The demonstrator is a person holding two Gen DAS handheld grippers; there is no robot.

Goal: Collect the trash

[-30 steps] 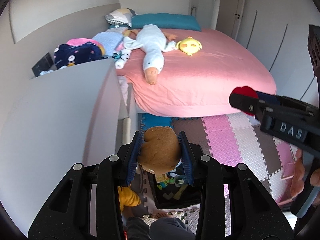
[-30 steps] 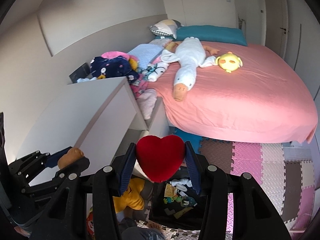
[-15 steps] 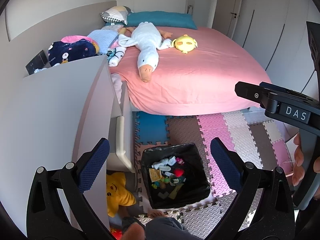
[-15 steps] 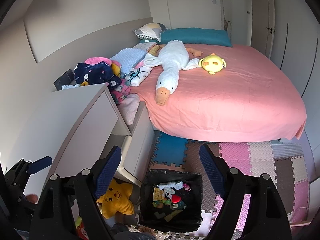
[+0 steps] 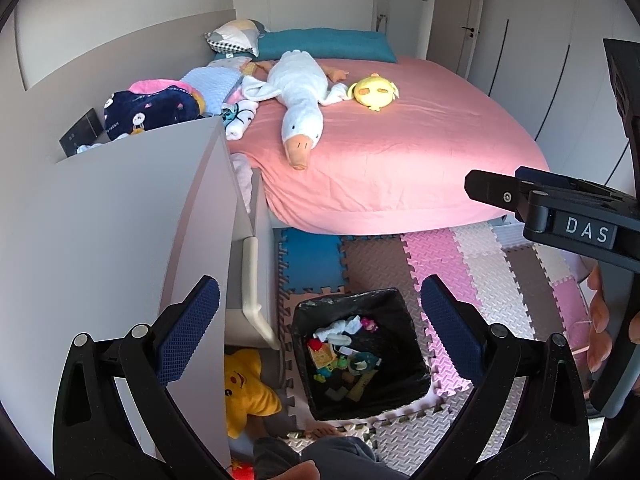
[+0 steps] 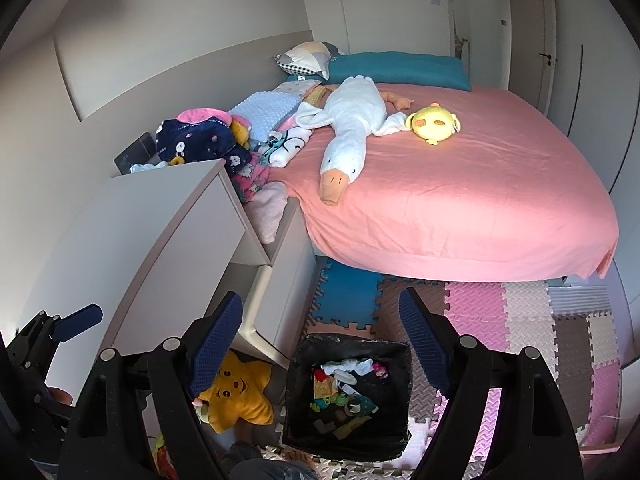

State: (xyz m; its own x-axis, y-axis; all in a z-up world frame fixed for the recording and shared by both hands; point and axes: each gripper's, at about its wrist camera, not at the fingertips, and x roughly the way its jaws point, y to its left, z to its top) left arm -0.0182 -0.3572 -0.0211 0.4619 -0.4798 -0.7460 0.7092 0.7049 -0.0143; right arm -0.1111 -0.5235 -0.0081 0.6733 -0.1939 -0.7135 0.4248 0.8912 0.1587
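Tools — left (image 5: 320, 312), right (image 6: 320, 344) — hang open-jawed, empty, above bin (image 5: 416, 376).

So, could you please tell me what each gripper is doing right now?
Left gripper: open, holding nothing.
Right gripper: open, holding nothing.

"DAS" on right gripper (image 5: 496, 196)

A bin (image 5: 412, 390) was parked on the floor mats (image 5: 516, 280) in front of the bed (image 5: 400, 160), with small bits piled inside it. A star plush (image 5: 248, 392) was wedged just left of the bin, below the cabinet (image 5: 108, 240). A goose plush (image 5: 300, 96) and a chick plush (image 5: 374, 92) were laid on the bed, pillows (image 5: 324, 44) behind them.
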